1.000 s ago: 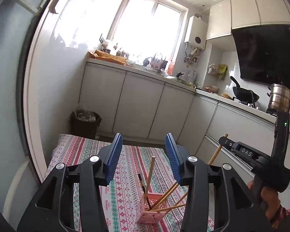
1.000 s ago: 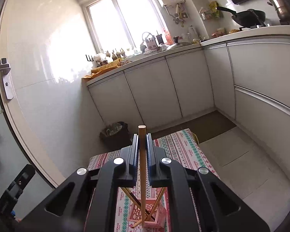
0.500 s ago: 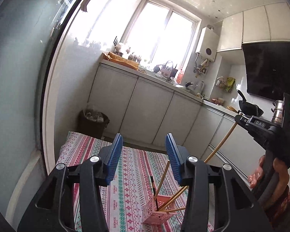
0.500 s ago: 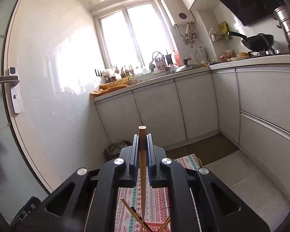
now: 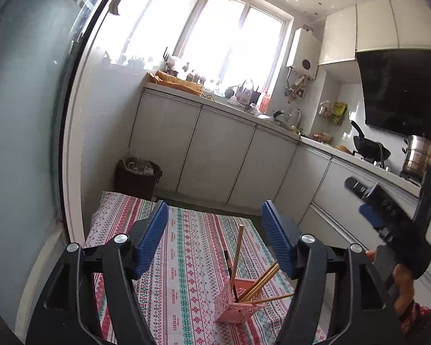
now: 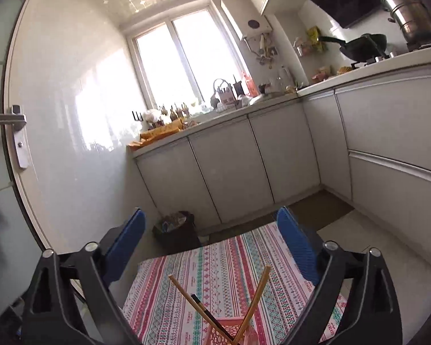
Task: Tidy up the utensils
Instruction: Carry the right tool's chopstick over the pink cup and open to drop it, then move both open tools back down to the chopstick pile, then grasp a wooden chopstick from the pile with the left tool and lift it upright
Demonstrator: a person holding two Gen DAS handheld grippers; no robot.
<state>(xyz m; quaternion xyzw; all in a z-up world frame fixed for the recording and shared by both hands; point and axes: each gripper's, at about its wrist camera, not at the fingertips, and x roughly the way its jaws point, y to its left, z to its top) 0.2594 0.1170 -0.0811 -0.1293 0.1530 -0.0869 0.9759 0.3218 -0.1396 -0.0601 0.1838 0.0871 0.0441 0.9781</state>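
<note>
A pink perforated holder (image 5: 237, 302) stands on the striped tablecloth (image 5: 186, 258) with several wooden chopsticks (image 5: 238, 247) and a dark one leaning in it. It also shows at the bottom of the right wrist view (image 6: 230, 332), with its chopsticks (image 6: 257, 296) fanned out. My left gripper (image 5: 215, 238) is open and empty, above and behind the holder. My right gripper (image 6: 211, 244) is open and empty above the holder; it shows in the left wrist view (image 5: 367, 198) at the right, raised.
A dark waste bin (image 5: 138, 176) stands on the floor beyond the table's far edge. White cabinets (image 5: 215, 155) run along the back and right. A glass door (image 5: 20, 143) is close on the left. A wok (image 5: 370, 149) and steel pot (image 5: 419, 155) sit on the counter.
My right gripper has opened and let go of the wooden chopstick, which now stands in the holder. The right gripper has lifted away. The left gripper stays open.
</note>
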